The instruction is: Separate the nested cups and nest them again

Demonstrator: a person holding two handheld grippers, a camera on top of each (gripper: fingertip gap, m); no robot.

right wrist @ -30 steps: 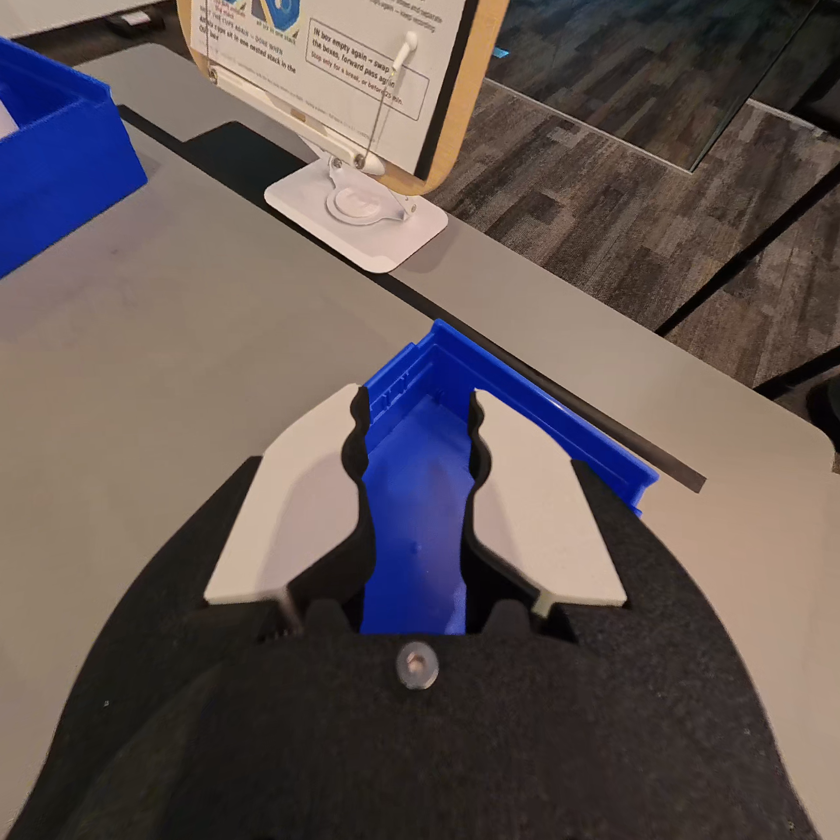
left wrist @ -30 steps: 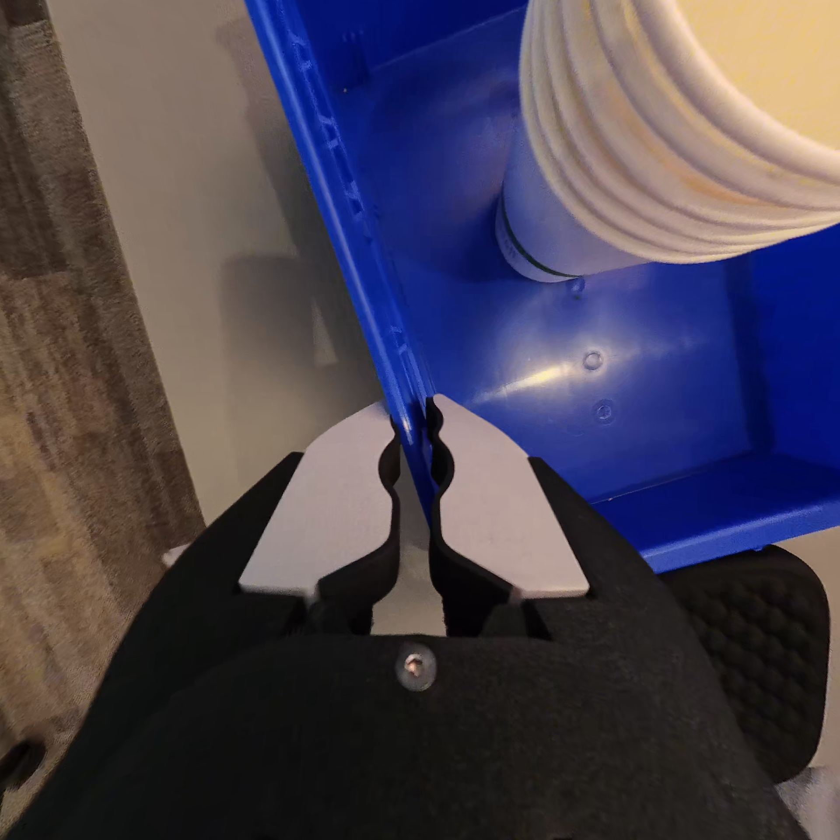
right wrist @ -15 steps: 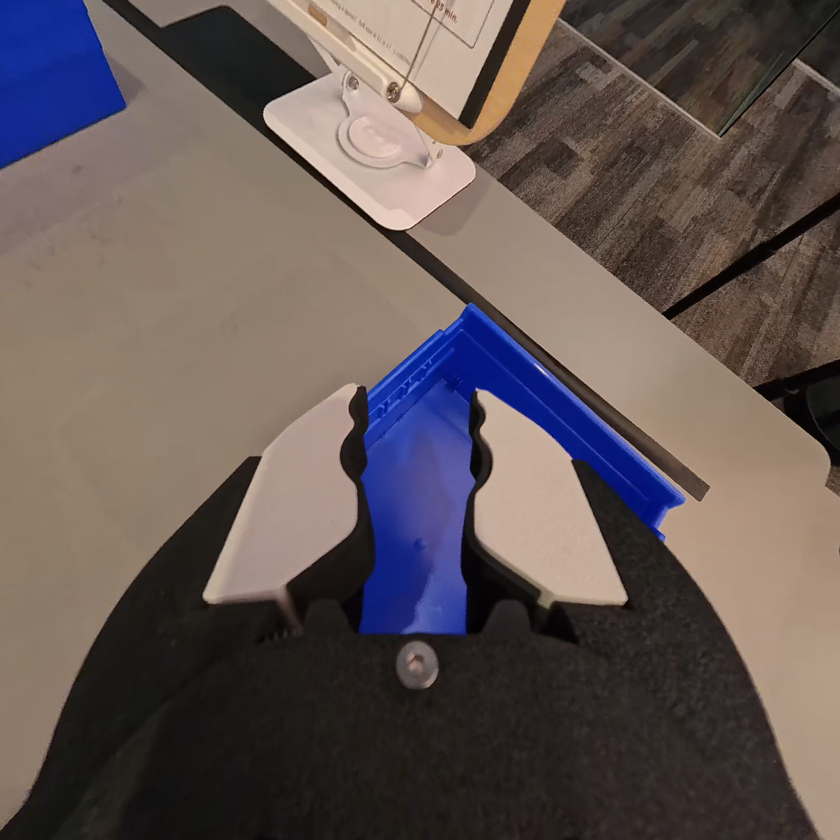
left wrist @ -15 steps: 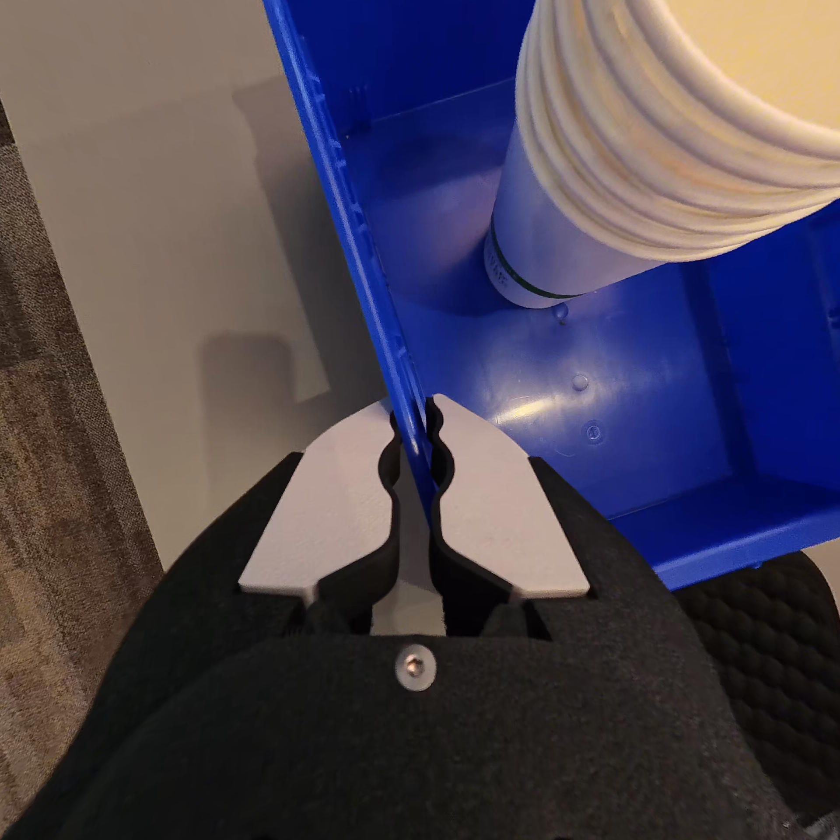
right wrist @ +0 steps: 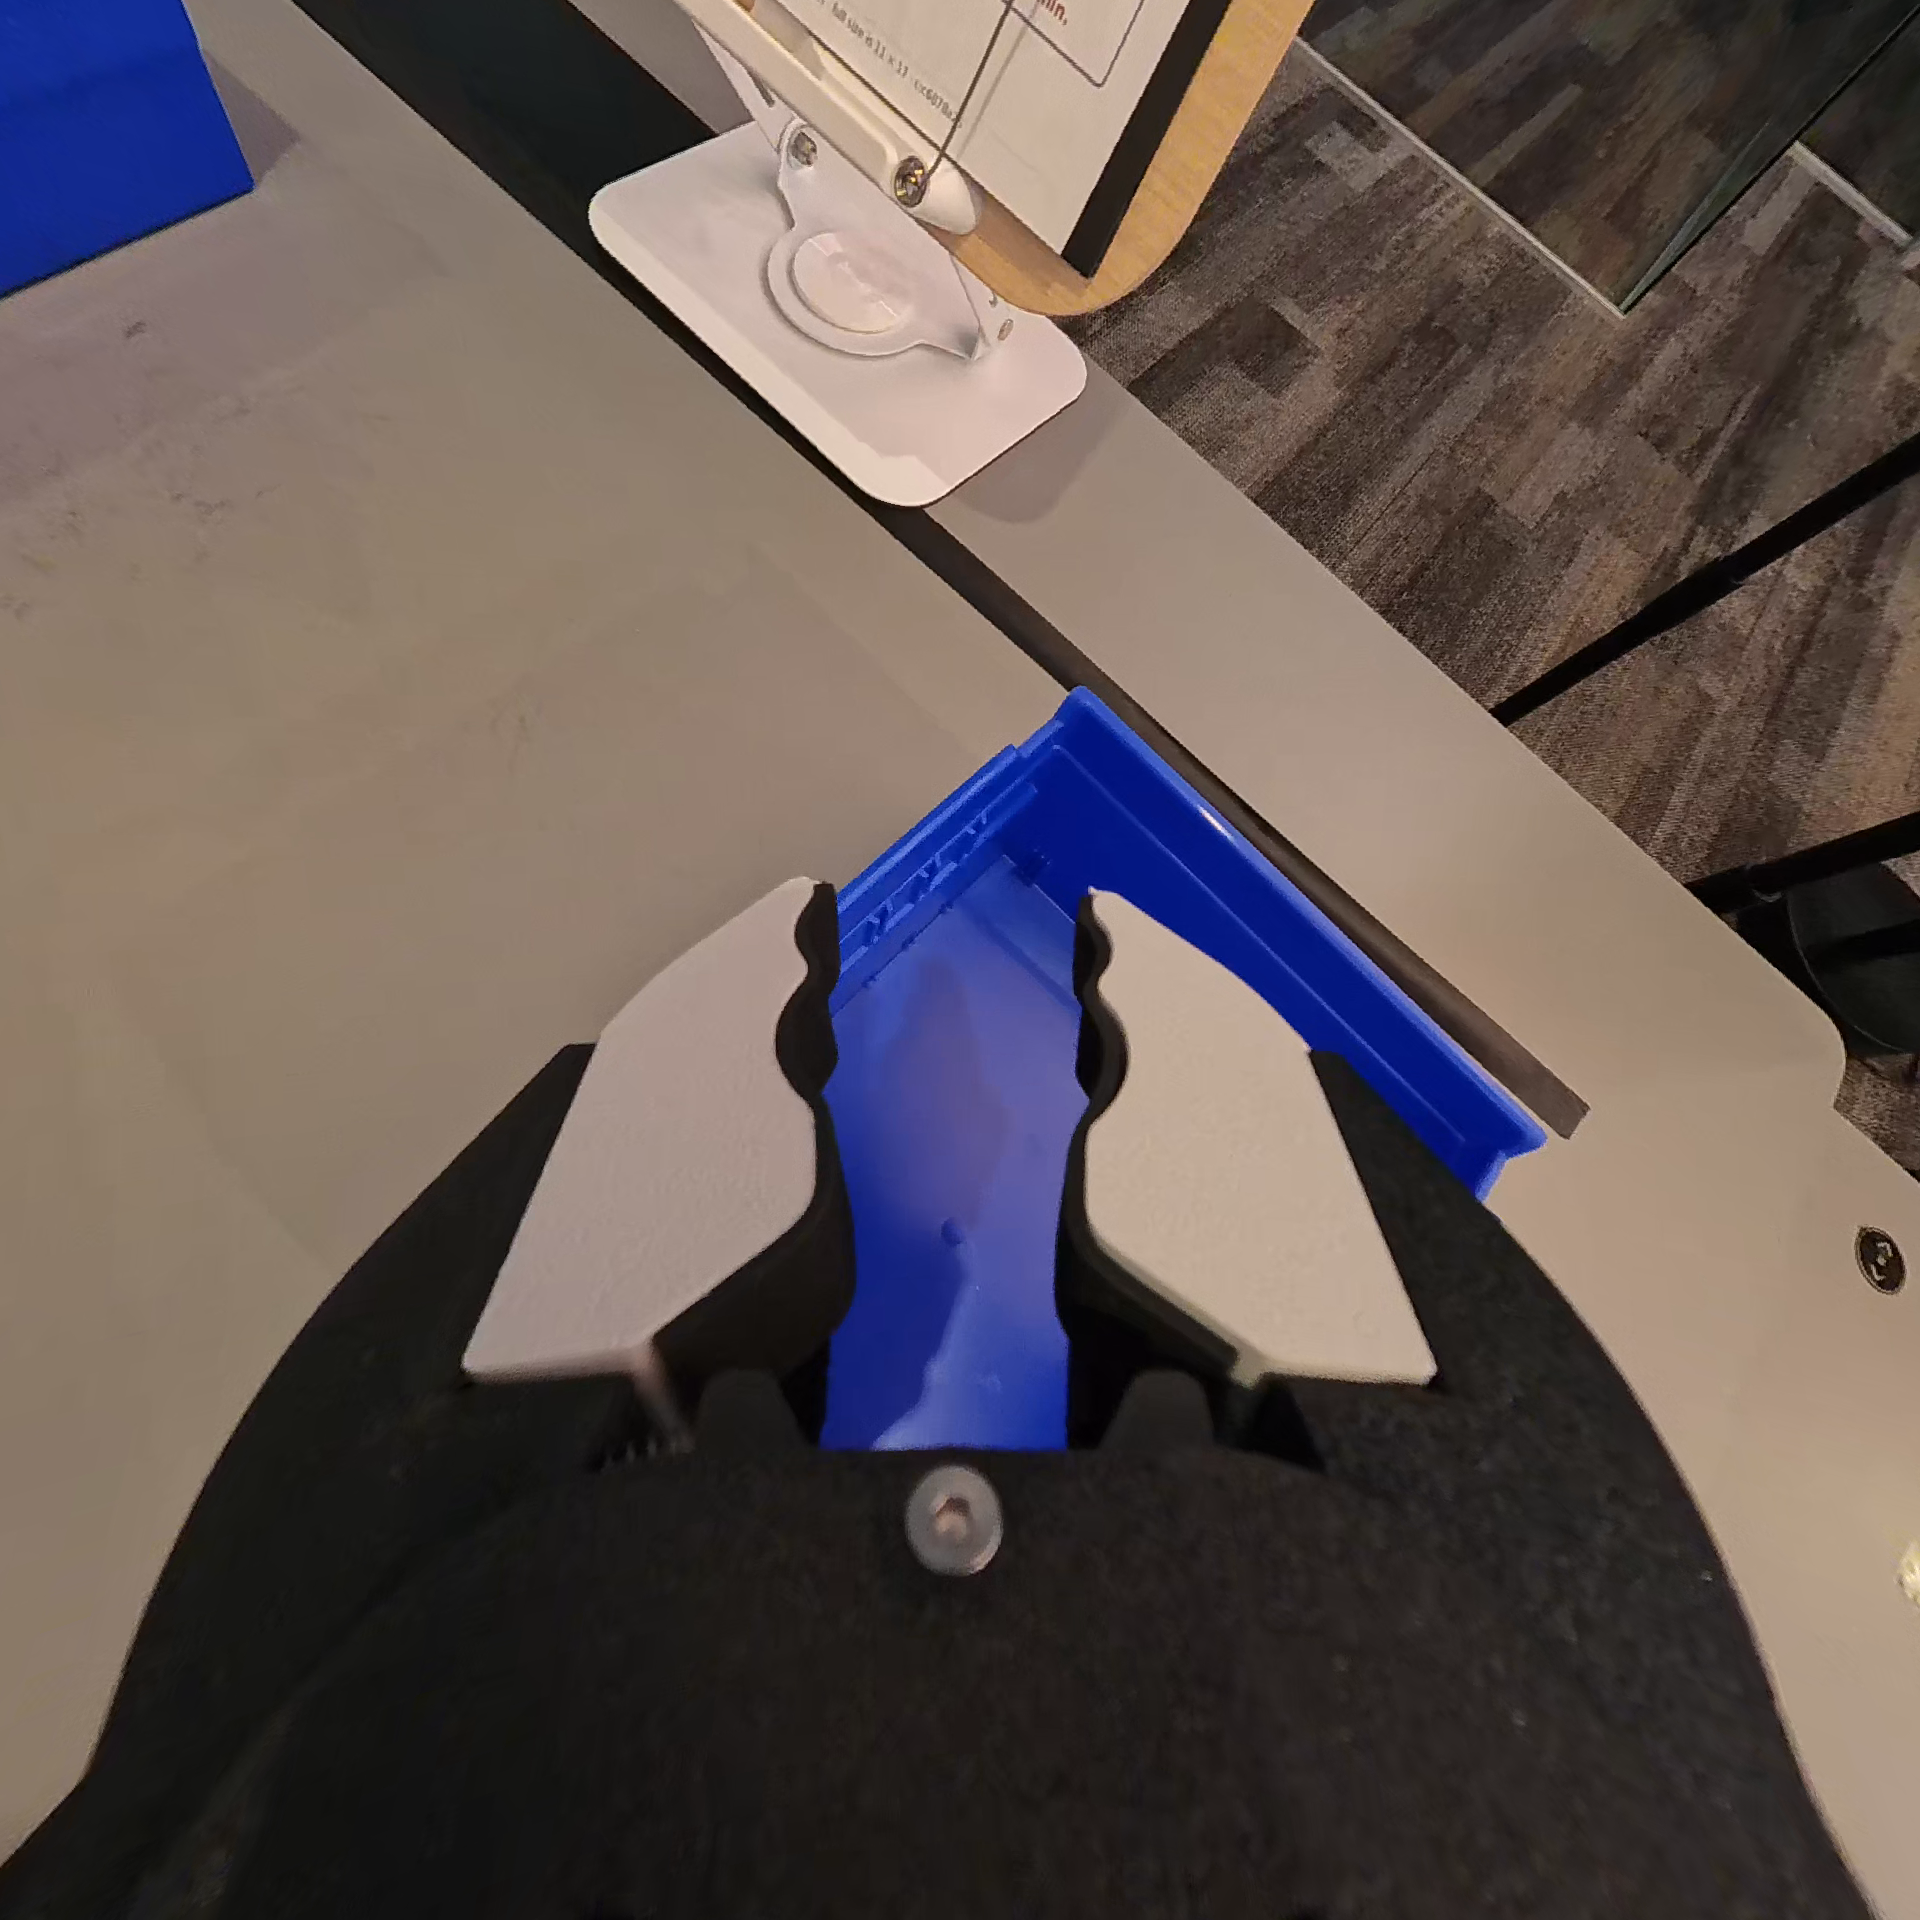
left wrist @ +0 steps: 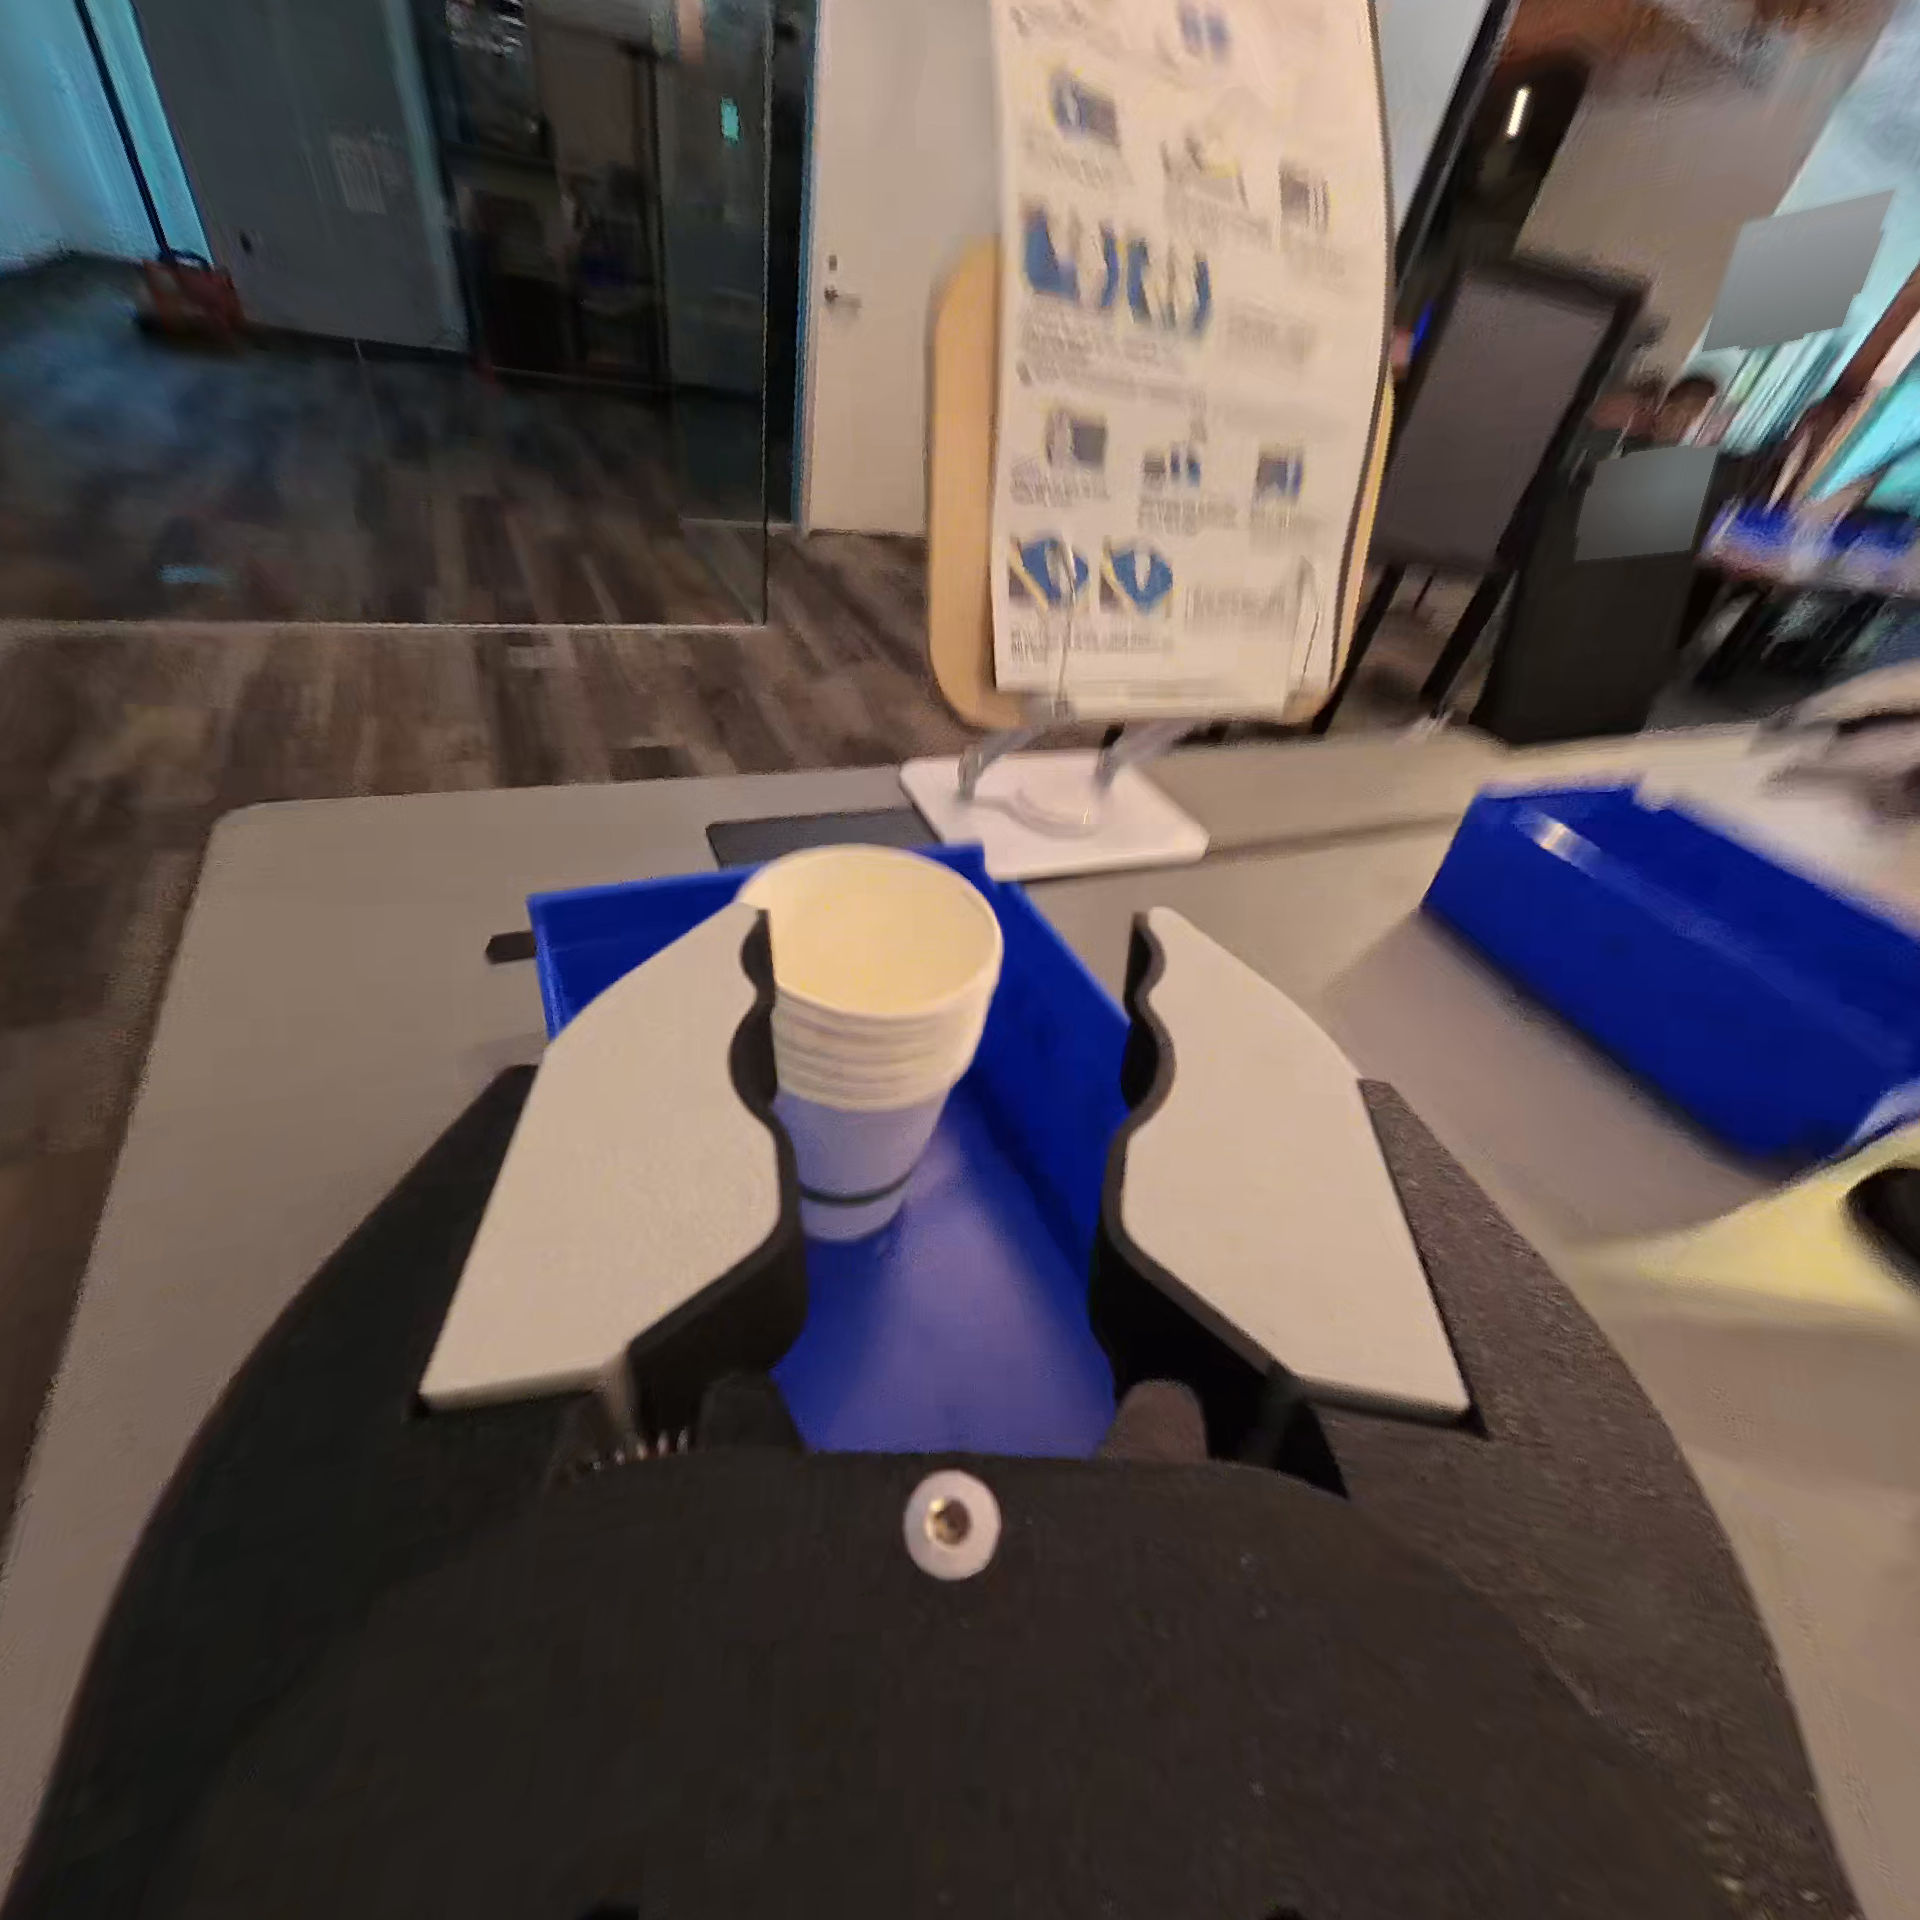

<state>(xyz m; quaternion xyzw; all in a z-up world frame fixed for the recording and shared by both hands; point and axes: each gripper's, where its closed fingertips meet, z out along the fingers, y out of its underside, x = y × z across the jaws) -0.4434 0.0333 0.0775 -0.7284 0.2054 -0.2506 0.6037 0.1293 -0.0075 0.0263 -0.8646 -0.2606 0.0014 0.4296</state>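
Note:
A stack of several nested white paper cups (left wrist: 878,1029) stands upright in a blue bin (left wrist: 1060,1023) on the grey table. My left gripper (left wrist: 951,925) is open and empty. It looks level at the stack, which shows between its fingers, close to the left finger (left wrist: 623,1164); I cannot tell whether they touch. My right gripper (right wrist: 951,909) is open and empty, just above a second blue bin (right wrist: 1226,904) whose visible floor holds no cups. That bin also shows in the left wrist view (left wrist: 1683,977).
A white stand with a printed sheet (left wrist: 1174,364) is at the table's back; its base (right wrist: 831,312) lies beyond the right bin. A blurred pale yellow object (left wrist: 1756,1247) is at the left view's right edge. The cup bin's corner (right wrist: 94,135) shows at upper left.
My left gripper let go of the cup bin's wall, opened wide and swung up from looking down to looking level at the stack. My right gripper stayed open and moved slightly lower and forward.

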